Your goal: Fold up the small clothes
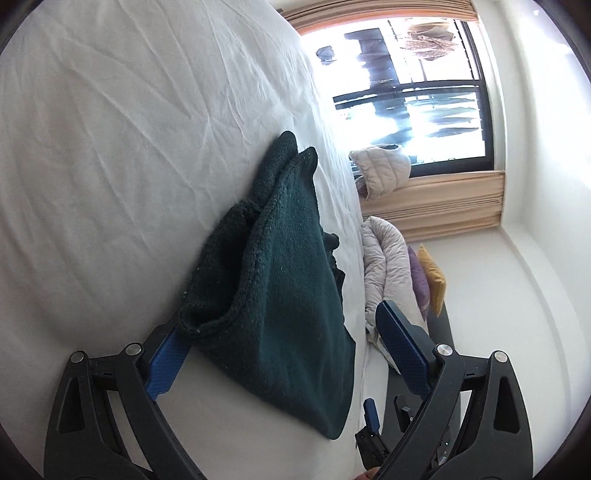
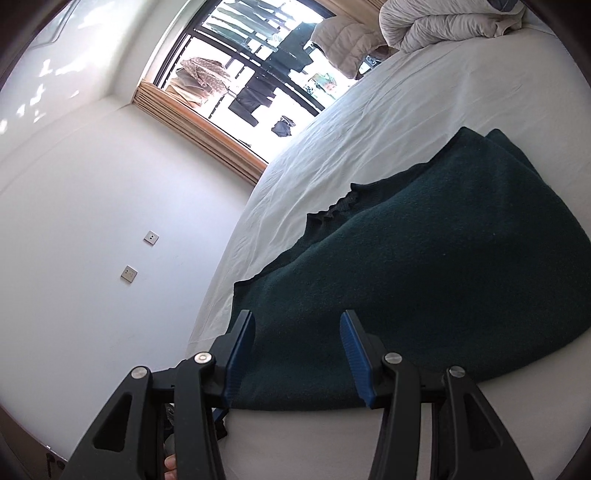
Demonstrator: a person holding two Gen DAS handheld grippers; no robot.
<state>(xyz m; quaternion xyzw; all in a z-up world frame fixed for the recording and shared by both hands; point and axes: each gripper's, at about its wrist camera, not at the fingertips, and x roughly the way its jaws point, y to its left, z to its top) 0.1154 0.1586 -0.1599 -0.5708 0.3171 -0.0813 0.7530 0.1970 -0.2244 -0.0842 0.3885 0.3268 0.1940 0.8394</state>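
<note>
Here, a fuzzy dark-green garment (image 2: 424, 258) lies folded on white bedding (image 1: 110, 147), both hand-held grippers open, empty.

Bed (image 2: 369, 122) under a white sheet, lightly creased. A dark green fleece garment (image 2: 424, 266) lies on it, folded over near the bed's edge, one corner bunched up in the left wrist view. A pale quilted duvet (image 2: 443, 26) is heaped at the far end.
</note>
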